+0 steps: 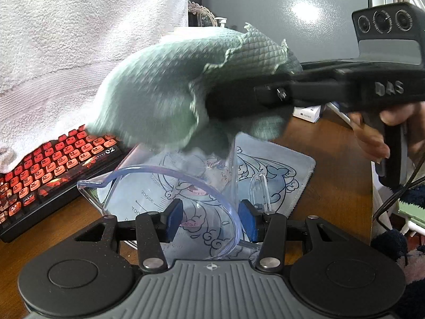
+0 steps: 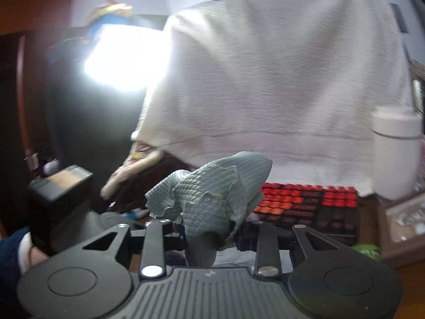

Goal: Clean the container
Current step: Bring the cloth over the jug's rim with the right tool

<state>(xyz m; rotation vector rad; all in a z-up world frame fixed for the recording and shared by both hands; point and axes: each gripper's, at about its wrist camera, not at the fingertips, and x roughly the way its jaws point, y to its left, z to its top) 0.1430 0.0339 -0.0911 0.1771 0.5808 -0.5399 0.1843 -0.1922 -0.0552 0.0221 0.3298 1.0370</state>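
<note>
Clear measuring jug (image 1: 170, 202): plastic, printed graduations, tipped on its side, long axis running away from the left hand-held gripper (image 1: 211, 219), open blue-tinted rim (image 1: 186, 178) facing that gripper. The gripper's blue pads (image 1: 174, 219) are clenched on the rim wall near the transparent handle (image 1: 261, 191). The jug hangs over a printed mat (image 1: 281, 164) on the desk (image 1: 337, 164).

Green waffle cloth (image 1: 164, 101): bunched and grasped in the right hand-held gripper (image 2: 209, 235), which comes in from the right above the jug's far end; the lower folds hang to the jug's upper wall, contact blurred.

Surroundings: red-keyed keyboard (image 1: 53, 170) left of the jug; white towel (image 1: 79, 40) draped behind it; small white box (image 1: 306, 113) beyond the right hand-held gripper; white bottle (image 2: 395, 148) at far right. Bare desk lies right of the mat up to the desk edge.
</note>
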